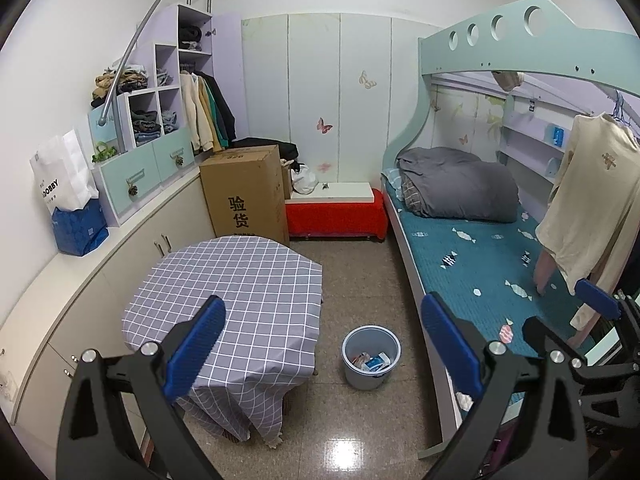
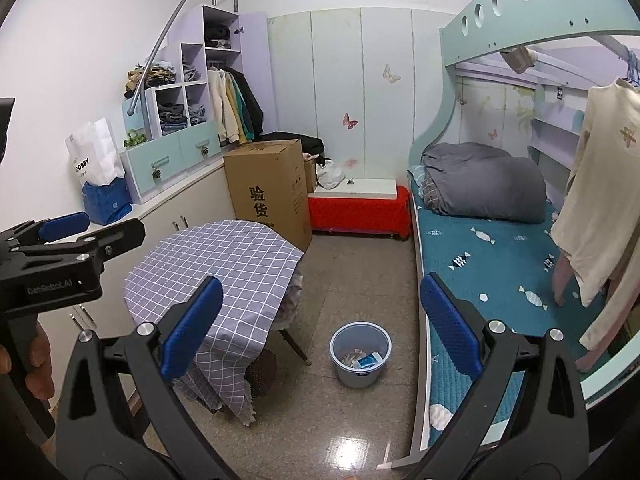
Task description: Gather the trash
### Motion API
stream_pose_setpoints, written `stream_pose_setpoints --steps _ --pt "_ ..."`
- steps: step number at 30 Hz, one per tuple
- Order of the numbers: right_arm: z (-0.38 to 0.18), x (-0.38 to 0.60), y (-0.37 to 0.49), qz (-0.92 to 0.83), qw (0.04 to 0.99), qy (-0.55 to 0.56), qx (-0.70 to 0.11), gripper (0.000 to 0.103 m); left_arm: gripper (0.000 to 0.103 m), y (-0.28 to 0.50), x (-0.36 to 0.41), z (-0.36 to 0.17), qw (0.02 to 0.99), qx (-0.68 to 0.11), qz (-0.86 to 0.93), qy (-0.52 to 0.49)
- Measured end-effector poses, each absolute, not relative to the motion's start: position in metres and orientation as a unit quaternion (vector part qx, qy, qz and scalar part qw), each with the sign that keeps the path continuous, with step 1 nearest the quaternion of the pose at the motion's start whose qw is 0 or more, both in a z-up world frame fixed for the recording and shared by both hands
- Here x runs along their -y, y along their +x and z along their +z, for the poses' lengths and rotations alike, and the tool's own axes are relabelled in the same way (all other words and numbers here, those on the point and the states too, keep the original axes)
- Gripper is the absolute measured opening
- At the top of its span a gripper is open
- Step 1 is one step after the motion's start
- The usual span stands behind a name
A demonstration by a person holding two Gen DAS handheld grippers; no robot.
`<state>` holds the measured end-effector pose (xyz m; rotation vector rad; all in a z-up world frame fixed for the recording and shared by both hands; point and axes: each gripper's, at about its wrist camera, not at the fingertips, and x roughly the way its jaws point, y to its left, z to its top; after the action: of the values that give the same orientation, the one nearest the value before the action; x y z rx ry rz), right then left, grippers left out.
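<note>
Left tool (image 1: 322, 344) and right tool (image 2: 320, 326): both held above the floor, blue pads spread wide apart, nothing between them. A hand (image 2: 38, 376) grips the left tool's handle. Trash bin (image 1: 371, 357): upright on the tiled floor between the checked-cloth worktop (image 1: 232, 296) and the bed (image 1: 480, 264), containing discarded packaging (image 1: 374, 362).

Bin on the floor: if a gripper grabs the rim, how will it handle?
The bin looks like thin plastic, so probably light; the rim may flex. It holds only a few wrappers, so little weight. On glossy tile it would likely slide rather than tip.
</note>
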<state>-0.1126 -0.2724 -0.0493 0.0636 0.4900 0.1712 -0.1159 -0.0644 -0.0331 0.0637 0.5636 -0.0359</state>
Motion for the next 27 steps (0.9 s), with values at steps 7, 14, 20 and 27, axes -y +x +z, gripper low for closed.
stream_pose_setpoints --steps 7,14,20,27 --pt "-0.049 0.275 -0.107 0.087 0.965 0.033 -0.243 0.097 0.096 -0.108 0.071 -0.030 0.960 -0.278 -0.017 0.038" --pt "-0.047 0.277 -0.095 0.086 0.964 0.034 -0.248 0.097 0.096 -0.103 0.074 -0.030 0.959 -0.280 -0.019 0.042" --pt "-0.047 0.276 -0.095 0.085 0.964 0.034 -0.248 0.097 0.096 -0.100 0.074 -0.029 0.958 -0.282 -0.020 0.044" --pt "-0.047 0.278 -0.093 0.087 0.964 0.034 -0.250 0.097 0.096 -0.100 0.075 -0.029 0.958 -0.282 -0.020 0.043"
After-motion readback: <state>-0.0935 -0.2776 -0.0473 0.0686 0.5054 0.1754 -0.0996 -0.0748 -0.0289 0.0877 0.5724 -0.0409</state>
